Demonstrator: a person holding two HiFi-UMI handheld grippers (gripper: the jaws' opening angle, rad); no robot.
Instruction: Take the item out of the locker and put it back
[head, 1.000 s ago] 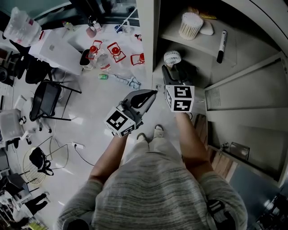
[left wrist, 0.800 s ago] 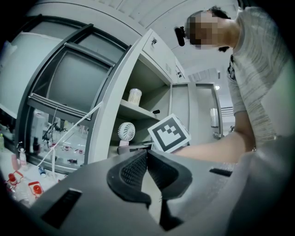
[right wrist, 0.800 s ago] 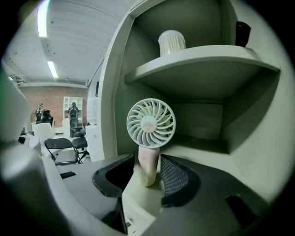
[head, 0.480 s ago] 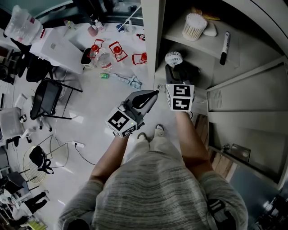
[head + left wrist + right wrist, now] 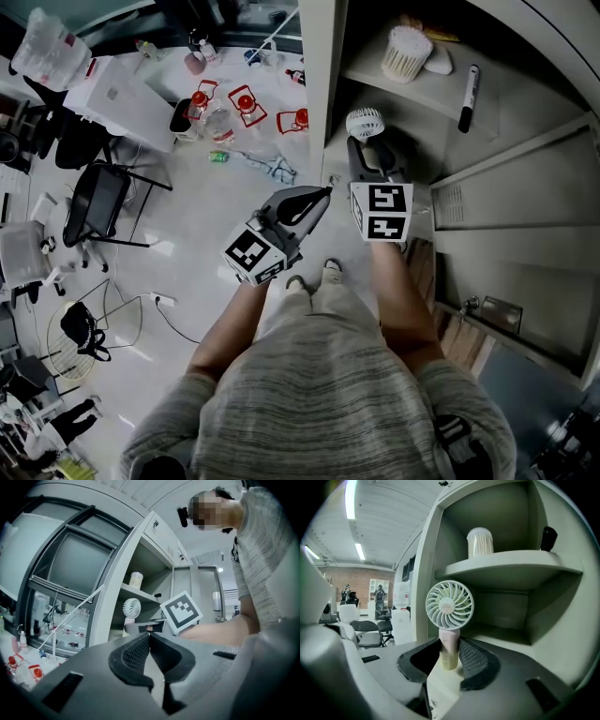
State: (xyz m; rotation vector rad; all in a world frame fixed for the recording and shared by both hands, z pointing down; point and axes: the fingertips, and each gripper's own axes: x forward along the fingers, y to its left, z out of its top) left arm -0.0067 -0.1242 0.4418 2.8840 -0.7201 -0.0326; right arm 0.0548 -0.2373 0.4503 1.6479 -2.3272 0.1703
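Your right claw (image 5: 451, 654) has just closed on the handle of the fan (image 5: 449, 605), which stands near the front edge of the lower shelf (image 5: 506, 637) in the locker (image 5: 432, 550). Your left claw (image 5: 149, 640) is shut and empty. Next, draw the fan straight out, keeping it below the upper shelf (image 5: 511, 566).

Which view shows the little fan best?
Right gripper view: the fan sits centred, its handle gripped by the right gripper's just-closed fingers. Head view shows only its head from above; left gripper view shows it small, distant.
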